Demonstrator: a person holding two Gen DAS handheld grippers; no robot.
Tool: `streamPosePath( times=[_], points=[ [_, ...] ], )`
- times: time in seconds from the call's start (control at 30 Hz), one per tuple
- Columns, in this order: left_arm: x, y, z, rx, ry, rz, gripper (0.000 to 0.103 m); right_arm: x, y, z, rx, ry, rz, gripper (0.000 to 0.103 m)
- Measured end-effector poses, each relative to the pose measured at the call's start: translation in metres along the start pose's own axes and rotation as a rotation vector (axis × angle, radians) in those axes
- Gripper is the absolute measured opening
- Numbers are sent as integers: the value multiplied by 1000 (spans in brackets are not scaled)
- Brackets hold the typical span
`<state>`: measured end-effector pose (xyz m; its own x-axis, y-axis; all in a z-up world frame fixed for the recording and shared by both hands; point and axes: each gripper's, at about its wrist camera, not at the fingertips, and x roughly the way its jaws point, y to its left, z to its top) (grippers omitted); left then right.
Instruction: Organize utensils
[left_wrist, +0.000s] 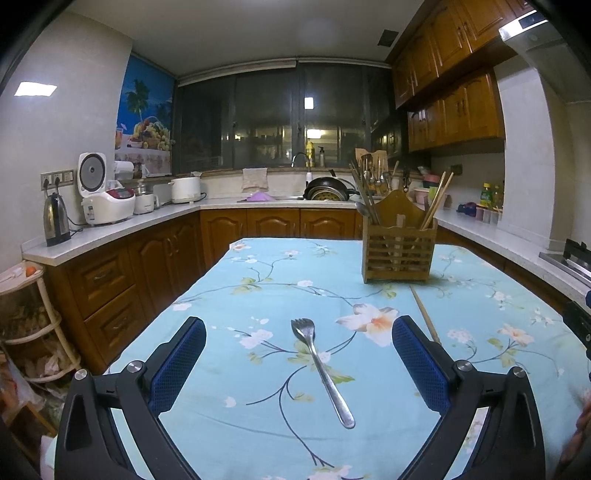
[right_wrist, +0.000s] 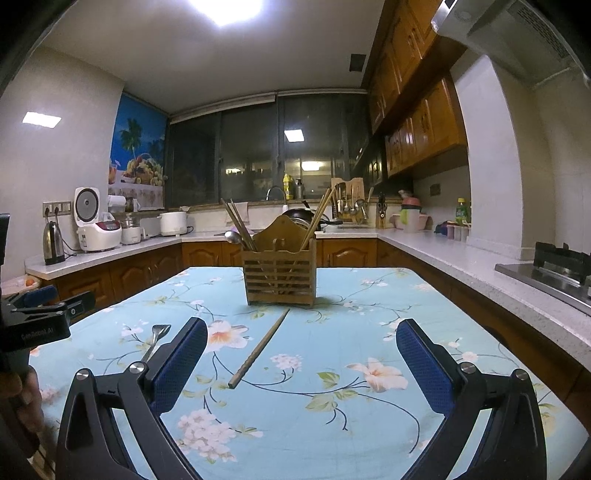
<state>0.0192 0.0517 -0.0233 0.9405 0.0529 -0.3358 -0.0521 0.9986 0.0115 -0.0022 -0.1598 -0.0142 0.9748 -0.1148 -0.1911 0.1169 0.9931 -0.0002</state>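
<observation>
A metal fork (left_wrist: 322, 370) lies on the floral tablecloth (left_wrist: 258, 288), tines pointing away, between the fingers of my open left gripper (left_wrist: 298, 332). A single wooden chopstick (right_wrist: 259, 348) lies on the cloth ahead of my open right gripper (right_wrist: 302, 334), left of its centre line; it also shows in the left wrist view as the chopstick (left_wrist: 424, 315). Behind it stands a slatted wooden utensil holder (right_wrist: 280, 275), the holder (left_wrist: 399, 246) in the left view, with chopsticks and a spoon inside. The fork (right_wrist: 157, 338) peeks out beside my right gripper's left finger.
Kitchen counters (left_wrist: 122, 225) wrap around the table, carrying a kettle (left_wrist: 56, 220), rice cookers and a sink (left_wrist: 280, 199). A stove (right_wrist: 554, 280) sits on the right counter. The other gripper (right_wrist: 37, 321) and a hand show at the left edge of the right wrist view.
</observation>
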Motion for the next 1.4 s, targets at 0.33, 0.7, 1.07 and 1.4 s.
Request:
streamPosePath(
  times=[0.33, 0.7, 1.07, 1.4],
  points=[
    [-1, -1, -1, 0, 4, -2, 102, 0, 3, 0, -1, -2, 3, 103],
    [0, -2, -1, -3, 9, -8, 102, 0, 3, 0, 2, -1, 3, 103],
    [2, -4, -2, 3, 3, -9, 102, 0, 9, 0, 0, -4, 4, 103],
    [0, -6, -2, 3, 3, -8, 102, 0, 9, 1, 2, -4, 4, 103]
  ],
)
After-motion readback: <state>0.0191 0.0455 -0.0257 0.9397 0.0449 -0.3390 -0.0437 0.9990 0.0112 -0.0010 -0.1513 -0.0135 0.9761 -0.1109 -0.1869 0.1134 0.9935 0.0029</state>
